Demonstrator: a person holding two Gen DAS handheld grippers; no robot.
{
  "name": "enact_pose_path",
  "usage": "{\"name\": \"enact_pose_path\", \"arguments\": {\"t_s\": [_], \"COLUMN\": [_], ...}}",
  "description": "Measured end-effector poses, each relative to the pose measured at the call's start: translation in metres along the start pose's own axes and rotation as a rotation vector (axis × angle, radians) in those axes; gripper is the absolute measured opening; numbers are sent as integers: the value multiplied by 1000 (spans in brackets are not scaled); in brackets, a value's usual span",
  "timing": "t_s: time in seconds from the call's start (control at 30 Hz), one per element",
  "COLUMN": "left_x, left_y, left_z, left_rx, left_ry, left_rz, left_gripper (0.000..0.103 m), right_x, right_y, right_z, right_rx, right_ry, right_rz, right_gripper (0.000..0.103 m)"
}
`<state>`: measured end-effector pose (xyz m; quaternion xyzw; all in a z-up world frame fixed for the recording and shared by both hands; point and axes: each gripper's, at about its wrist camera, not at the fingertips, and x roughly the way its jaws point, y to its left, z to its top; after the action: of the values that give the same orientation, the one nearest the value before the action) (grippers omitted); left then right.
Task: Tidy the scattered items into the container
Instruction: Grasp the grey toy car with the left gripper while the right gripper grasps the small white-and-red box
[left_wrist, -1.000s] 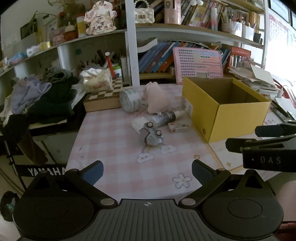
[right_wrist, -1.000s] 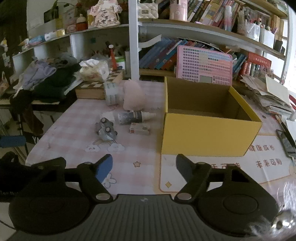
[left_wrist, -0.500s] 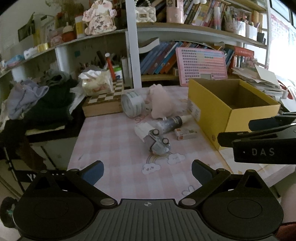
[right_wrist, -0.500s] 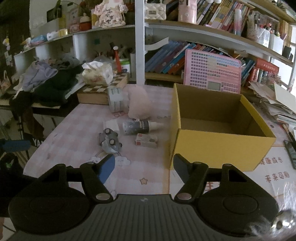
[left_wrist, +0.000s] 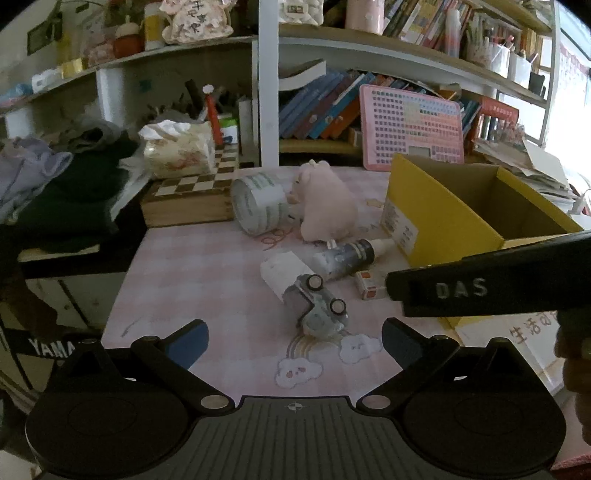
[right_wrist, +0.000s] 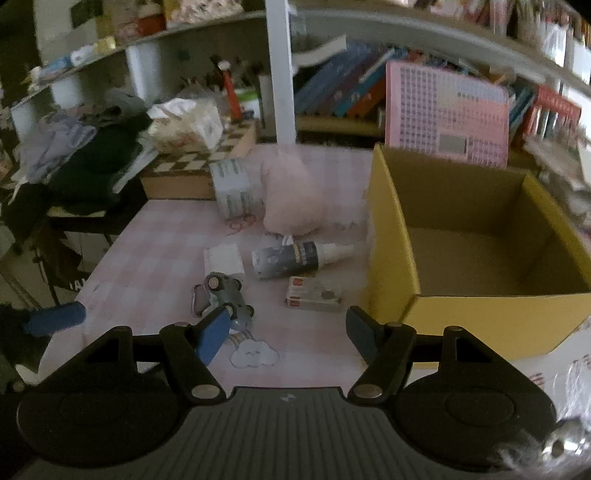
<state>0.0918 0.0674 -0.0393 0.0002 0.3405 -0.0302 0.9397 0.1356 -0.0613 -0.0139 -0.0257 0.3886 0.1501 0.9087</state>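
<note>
An empty yellow cardboard box (left_wrist: 436, 221) (right_wrist: 480, 306) stands at the right of the pink checked table. Left of it lie a grey toy car (left_wrist: 319, 306) (right_wrist: 225, 299), a white card (right_wrist: 223, 258), a dark spray bottle (left_wrist: 345, 256) (right_wrist: 291, 256), a small red-and-white box (right_wrist: 314, 295), a pink plush (left_wrist: 325, 203) (right_wrist: 291, 195) and a tape roll (left_wrist: 258, 203) (right_wrist: 232, 188). My left gripper (left_wrist: 295, 341) is open above the near table edge, short of the car. My right gripper (right_wrist: 288, 332) is open too, with the car just beyond its left finger (right_wrist: 212, 332).
A checkered wooden box (left_wrist: 188, 195) with a tissue pack sits at the table's back left. Clothes (left_wrist: 55, 184) pile up on a stand to the left. Bookshelves and a pink board (left_wrist: 412, 127) stand behind the table. Papers lie right of the yellow box.
Both grippers have moved forward and a little down toward the scattered items, which now look larger and nearer. The right gripper's body has come across the right side of the left wrist view. Both stay open.
</note>
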Motion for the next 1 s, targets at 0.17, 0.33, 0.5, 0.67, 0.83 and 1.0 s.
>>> {"name": "enact_pose_path", "arguments": {"t_s": [0.17, 0.33, 0.5, 0.67, 0.83, 1.0], "left_x": [23, 47, 72, 90, 99, 104], "left_y": [4, 4, 0, 1, 4, 2], "left_z": [6, 9, 10, 12, 13, 14], "left_rx": [-18, -30, -21, -35, -48, -38], "left_ry": [26, 56, 88, 114, 135, 151], "left_rz": [-7, -43, -76, -86, -91, -106], "left_gripper": [95, 92, 84, 80, 80, 80], "right_x": [23, 45, 68, 88, 104, 118], "right_y": [-1, 3, 4, 1, -12, -24], "right_z": [12, 21, 26, 32, 37, 39], "right_rx": [18, -11, -19, -21, 23, 75], "right_ry": [39, 78, 136, 158, 196, 244], "right_rz": [12, 0, -6, -34, -50, -56], "right_gripper": [69, 67, 67, 65, 55, 64]}}
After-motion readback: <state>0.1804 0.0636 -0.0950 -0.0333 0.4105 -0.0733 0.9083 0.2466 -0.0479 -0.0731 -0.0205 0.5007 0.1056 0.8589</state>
